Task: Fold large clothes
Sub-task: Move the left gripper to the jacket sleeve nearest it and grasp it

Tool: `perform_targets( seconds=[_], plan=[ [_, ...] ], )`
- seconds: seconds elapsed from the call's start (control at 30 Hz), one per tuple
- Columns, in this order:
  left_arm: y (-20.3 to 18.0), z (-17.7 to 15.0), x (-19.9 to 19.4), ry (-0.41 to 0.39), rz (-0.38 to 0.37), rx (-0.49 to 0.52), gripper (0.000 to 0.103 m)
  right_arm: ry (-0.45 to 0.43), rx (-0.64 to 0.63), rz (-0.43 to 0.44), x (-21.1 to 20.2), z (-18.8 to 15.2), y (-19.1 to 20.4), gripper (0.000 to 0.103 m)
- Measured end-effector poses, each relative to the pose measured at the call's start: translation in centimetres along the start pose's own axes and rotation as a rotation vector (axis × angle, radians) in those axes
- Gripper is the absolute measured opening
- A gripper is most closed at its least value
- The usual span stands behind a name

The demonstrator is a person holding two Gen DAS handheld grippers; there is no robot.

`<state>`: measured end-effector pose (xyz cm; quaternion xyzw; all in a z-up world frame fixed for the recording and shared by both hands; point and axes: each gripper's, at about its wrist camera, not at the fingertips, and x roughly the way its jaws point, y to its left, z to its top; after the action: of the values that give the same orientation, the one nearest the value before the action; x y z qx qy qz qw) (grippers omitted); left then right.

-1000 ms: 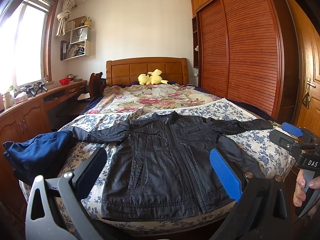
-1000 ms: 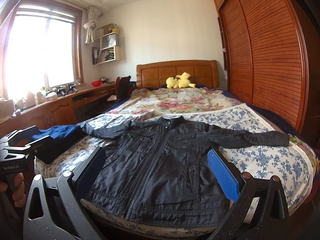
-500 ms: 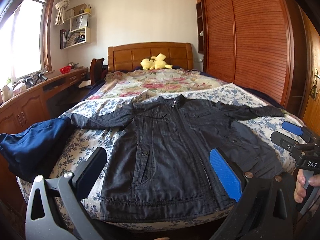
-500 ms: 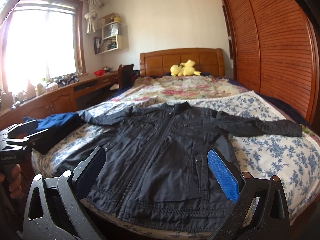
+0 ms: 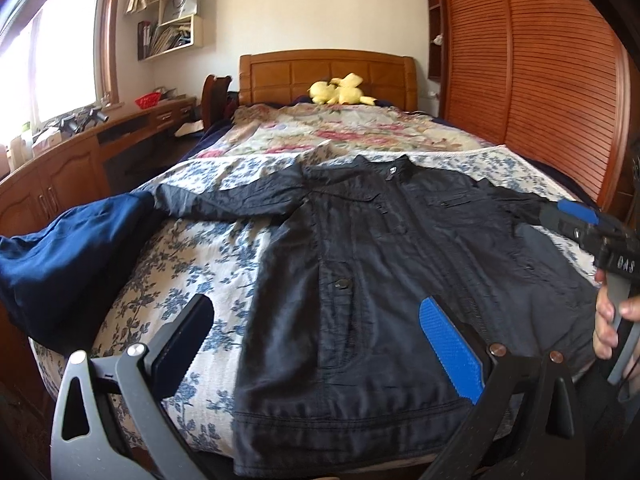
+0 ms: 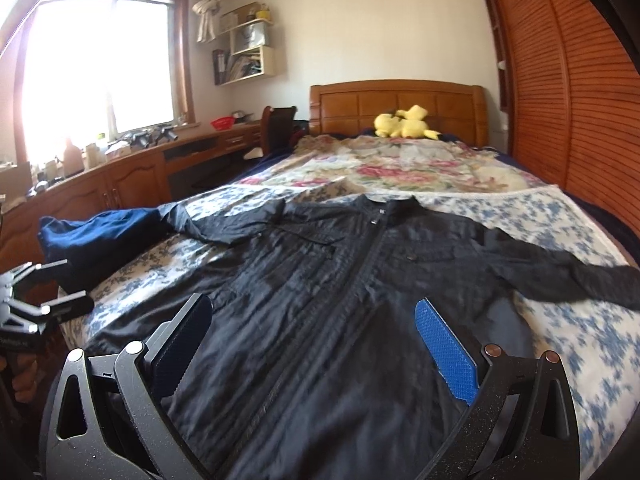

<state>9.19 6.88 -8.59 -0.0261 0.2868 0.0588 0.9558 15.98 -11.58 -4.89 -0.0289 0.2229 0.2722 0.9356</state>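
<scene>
Both tools, left tool (image 5: 316, 344) and right tool (image 6: 312, 344), are spread apart and empty; the black jacket (image 5: 400, 272) lies flat on the bed (image 5: 192, 264) just ahead. Slick fabric may slip or bunch if pinched shallowly

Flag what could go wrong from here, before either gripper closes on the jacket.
1. The jacket's hem hangs over the bed's near edge, so a pull toward the person could drag it off.
2. The blue garment touches the jacket's sleeve end; the open left gripper might pinch both.
3. The open right gripper hovers over the zipper; a grab there likely bunches the fabric.
</scene>
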Motion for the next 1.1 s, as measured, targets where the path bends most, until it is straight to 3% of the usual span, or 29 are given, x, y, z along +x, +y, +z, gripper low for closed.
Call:
perform_targets(
  seconds=[0.23,0.5,0.67,0.97,1.1],
  plan=[
    [2.7,-0.3,3.5,0.059,0.050,-0.020,0.103,0.024,-0.026,0.098,6.6,1.7,1.4,0.103],
    [5.4,0.1,7.5,0.137,0.057,-0.060,0.103,0.139,-0.084,0.170,14.6,0.5,2.6,0.103],
    [7.3,1.4,10.4,0.182,0.063,-0.078,0.103,0.213,-0.095,0.197,16.6,-1.5,2.1,0.103],
    [11.3,6.3,17.0,0.202,0.062,-0.076,0.099,0.258,-0.061,0.203,17.4,-2.5,1.2,0.103],
    [13.2,8.0,20.4,0.211,0.051,-0.122,0.096,0.262,-0.055,0.200,17.4,-2.5,1.2,0.103]
  ],
)
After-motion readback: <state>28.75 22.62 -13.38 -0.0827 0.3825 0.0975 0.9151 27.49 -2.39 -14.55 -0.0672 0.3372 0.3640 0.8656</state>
